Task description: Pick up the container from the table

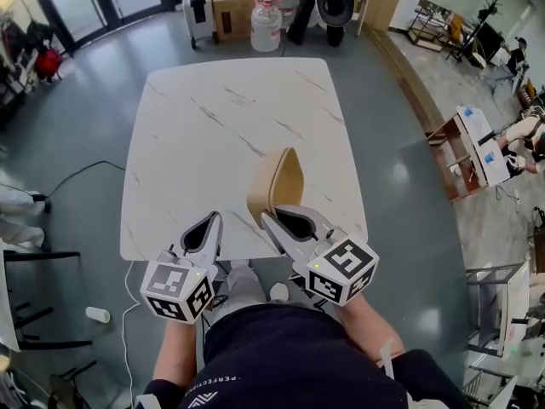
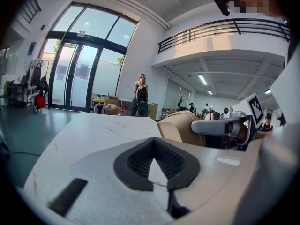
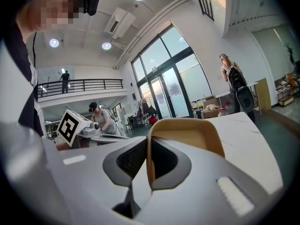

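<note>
Container: a tan, shallow plastic container (image 1: 278, 180) with rounded corners stands on its edge, its hollow side facing right in the head view.
Container's place: over the near edge of the white, marble-patterned square table (image 1: 221, 118), right of that edge's middle. I cannot tell whether its lower rim touches the tabletop.
Right gripper: the right gripper (image 1: 266, 216) is clamped on the container's near wall, one jaw inside the hollow and one on the outer face. In the right gripper view the thin tan wall (image 3: 187, 132) runs straight up between the dark pads (image 3: 165, 159).
Left gripper: the left gripper (image 1: 213, 220) has its jaws together at the tips with nothing between them. It lies just left of the container, apart from it, at the same near edge.
</note>
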Available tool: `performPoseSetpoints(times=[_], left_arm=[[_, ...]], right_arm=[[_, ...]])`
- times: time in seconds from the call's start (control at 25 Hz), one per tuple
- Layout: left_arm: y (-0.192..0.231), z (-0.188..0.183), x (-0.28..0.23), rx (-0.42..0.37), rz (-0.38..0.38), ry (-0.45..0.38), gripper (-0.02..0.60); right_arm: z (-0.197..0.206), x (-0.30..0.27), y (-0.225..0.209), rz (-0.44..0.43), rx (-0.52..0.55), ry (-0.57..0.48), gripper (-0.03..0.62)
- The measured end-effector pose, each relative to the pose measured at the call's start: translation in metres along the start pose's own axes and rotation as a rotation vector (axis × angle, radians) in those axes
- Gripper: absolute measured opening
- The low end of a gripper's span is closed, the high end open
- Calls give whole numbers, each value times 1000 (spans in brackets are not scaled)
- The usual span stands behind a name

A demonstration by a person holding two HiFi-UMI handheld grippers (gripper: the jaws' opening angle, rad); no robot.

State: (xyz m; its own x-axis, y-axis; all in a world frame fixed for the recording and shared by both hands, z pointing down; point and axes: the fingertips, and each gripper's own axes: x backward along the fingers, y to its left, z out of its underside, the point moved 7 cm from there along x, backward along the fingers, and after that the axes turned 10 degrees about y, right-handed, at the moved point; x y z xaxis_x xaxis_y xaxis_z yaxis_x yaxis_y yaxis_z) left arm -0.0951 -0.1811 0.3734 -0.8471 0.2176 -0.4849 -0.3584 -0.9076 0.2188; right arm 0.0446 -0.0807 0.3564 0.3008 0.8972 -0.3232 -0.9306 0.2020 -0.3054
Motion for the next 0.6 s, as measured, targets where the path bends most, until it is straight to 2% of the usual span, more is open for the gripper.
performPoseSetpoints(times=[0.6], left_arm=[[2, -1, 6, 10, -20, -7, -9]], right_arm=[[-3, -1, 0, -14, -22, -4, 23]])
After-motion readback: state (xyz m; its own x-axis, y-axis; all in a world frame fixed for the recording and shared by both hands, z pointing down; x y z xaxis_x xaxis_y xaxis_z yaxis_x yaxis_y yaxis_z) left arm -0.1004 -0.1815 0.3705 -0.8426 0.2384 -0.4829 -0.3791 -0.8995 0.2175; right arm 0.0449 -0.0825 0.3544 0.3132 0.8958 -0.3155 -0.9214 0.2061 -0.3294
